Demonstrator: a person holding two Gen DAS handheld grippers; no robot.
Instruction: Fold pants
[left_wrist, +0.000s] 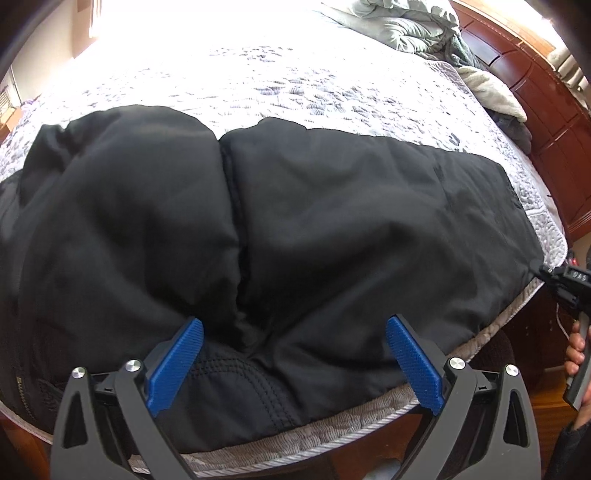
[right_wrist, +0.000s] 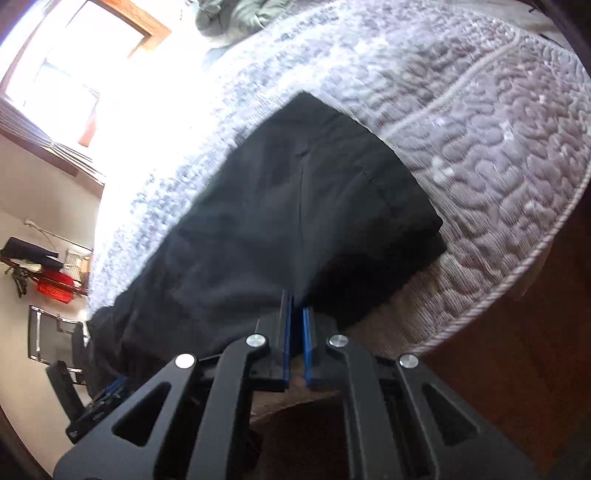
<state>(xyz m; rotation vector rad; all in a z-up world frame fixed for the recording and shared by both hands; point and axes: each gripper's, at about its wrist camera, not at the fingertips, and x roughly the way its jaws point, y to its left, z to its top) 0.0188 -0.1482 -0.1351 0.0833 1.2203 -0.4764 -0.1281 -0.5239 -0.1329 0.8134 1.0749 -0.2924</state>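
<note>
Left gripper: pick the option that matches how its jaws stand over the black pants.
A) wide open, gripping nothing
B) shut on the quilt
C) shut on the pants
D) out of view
A: the left gripper has blue pads spread apart above the black pants.

You face a bed (left_wrist: 295, 74) under a pale quilted cover, with a dark wooden headboard (left_wrist: 546, 122). Glare pours through the wood-framed window (right_wrist: 74, 74).

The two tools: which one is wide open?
The left tool: its blue pads stand far apart over the black pants. The right tool is nearly closed.
</note>
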